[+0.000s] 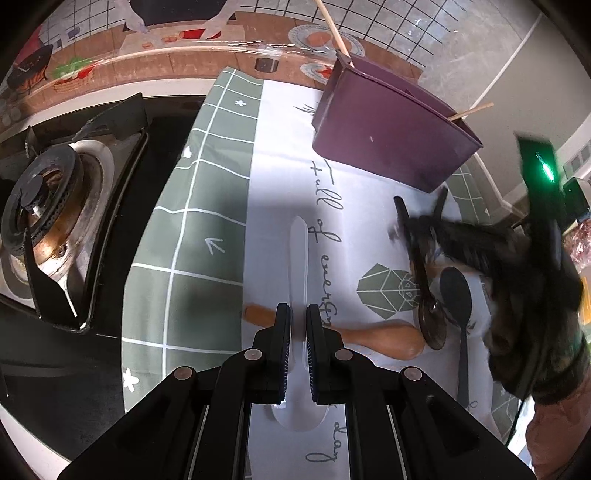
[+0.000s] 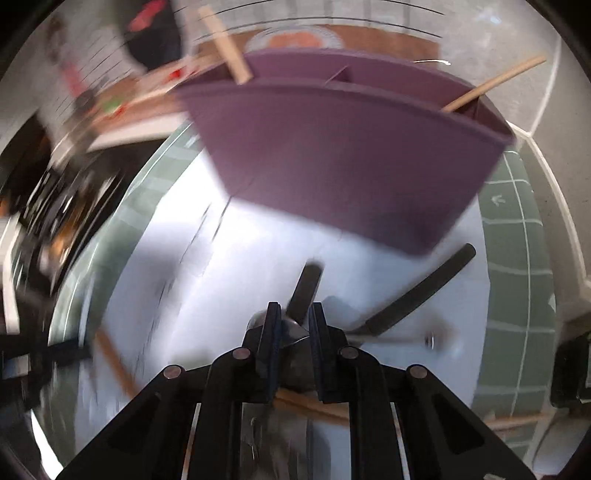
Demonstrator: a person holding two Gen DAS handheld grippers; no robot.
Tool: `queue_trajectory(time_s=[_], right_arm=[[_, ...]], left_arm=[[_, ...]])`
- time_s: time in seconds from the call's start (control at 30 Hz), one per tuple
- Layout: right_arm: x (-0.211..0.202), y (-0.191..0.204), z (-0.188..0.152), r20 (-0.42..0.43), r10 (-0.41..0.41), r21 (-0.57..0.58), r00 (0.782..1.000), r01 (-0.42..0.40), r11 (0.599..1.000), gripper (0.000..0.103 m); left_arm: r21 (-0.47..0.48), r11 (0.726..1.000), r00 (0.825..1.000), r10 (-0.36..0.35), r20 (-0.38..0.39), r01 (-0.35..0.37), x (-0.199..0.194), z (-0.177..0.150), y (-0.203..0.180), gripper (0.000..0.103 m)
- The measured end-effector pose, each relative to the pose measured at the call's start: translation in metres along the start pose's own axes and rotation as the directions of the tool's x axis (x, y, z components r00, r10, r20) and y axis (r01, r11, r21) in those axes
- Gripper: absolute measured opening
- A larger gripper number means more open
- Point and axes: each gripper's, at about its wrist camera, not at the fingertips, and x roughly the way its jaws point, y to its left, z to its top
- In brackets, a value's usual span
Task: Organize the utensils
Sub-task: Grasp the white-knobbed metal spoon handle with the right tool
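My left gripper (image 1: pixel 297 325) is shut on a clear white plastic spoon (image 1: pixel 298 258), held above the cloth. My right gripper (image 2: pixel 291 325) is shut on a black-handled metal utensil (image 2: pixel 306 291); it also shows in the left wrist view (image 1: pixel 421 229) as a blurred dark shape holding a dark spoon (image 1: pixel 430 317). A purple utensil holder (image 1: pixel 391 129) stands at the back of the cloth, with wooden chopsticks (image 1: pixel 334 27) sticking out. It fills the right wrist view (image 2: pixel 343 158). A wooden spoon (image 1: pixel 384 338) and a black spoon (image 1: pixel 456 295) lie on the cloth.
A white and green tablecloth (image 1: pixel 192 229) covers the counter. A gas stove burner (image 1: pixel 44 199) sits to the left. Another black handle (image 2: pixel 421 291) and wooden sticks (image 2: pixel 310 406) lie on the cloth near the right gripper. A tiled wall stands behind.
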Motion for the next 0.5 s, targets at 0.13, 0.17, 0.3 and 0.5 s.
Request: queue_trajectory(time_s=[0.13, 0.17, 0.3, 0.5], right_arm=[[-0.041, -0.016, -0.026, 0.024, 0.002, 0.075, 1.0, -0.003, 0.997, 0.014], [-0.05, -0.024, -0.031, 0.041, 0.0, 0.112, 0.999, -0.005, 0.994, 0.015], [-0.073, -0.049, -0.048, 0.039, -0.052, 0.245, 0.998, 0.041, 0.969, 0.02], [-0.066, -0.077, -0.053, 0.017, -0.091, 0.447, 0.996, 0.074, 0.892, 0.024]], left_arm=[[0.015, 1.0, 1.0, -0.019, -0.003, 0.019, 0.004, 0.0, -0.005, 0.009], [0.019, 1.0, 1.0, -0.025, -0.002, 0.025, 0.004, -0.001, -0.006, 0.009], [0.034, 0.998, 0.999, -0.047, 0.005, 0.047, 0.007, 0.0, -0.013, 0.009], [0.046, 0.997, 0.998, -0.055, 0.006, 0.055, 0.011, 0.003, -0.018, 0.009]])
